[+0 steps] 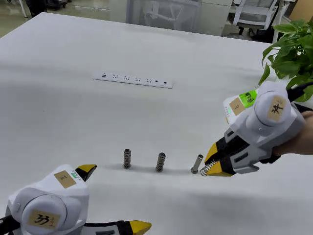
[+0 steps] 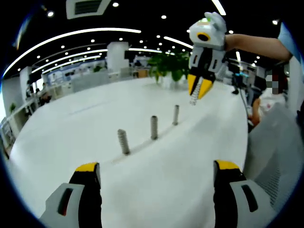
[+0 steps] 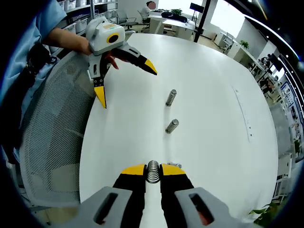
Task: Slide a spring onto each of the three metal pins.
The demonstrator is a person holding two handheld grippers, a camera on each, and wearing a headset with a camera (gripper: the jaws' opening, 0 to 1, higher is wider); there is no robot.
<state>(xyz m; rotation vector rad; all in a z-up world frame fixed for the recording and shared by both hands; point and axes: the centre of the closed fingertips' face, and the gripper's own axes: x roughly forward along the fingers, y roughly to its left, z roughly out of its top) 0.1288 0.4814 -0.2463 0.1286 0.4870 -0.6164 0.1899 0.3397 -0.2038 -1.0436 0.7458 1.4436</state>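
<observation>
Coiled steel, a spring (image 3: 152, 171) is seen pinched end-on by the right gripper (image 1: 213, 163) at bottom centre of its view. In the head view it is shown just beside the bare pin (image 1: 196, 164), right of the sprung middle pin (image 1: 160, 162) and left pin (image 1: 127, 158). The jaws of the left gripper (image 2: 156, 166) are spread.

White desk (image 1: 58, 98), matte top. White power strip (image 1: 133, 80) lies flat toward the far side, long axis running roughly across the head view. Nearer the front, three metal pins stand upright in a row, spaced apart. Left pin (image 1: 127, 158) and middle pin (image 1: 160, 162) each carry a spring (image 1: 161, 159) over the shaft. Right pin (image 1: 196, 164) is bare metal. The pin row sits well apart from the power strip.
</observation>
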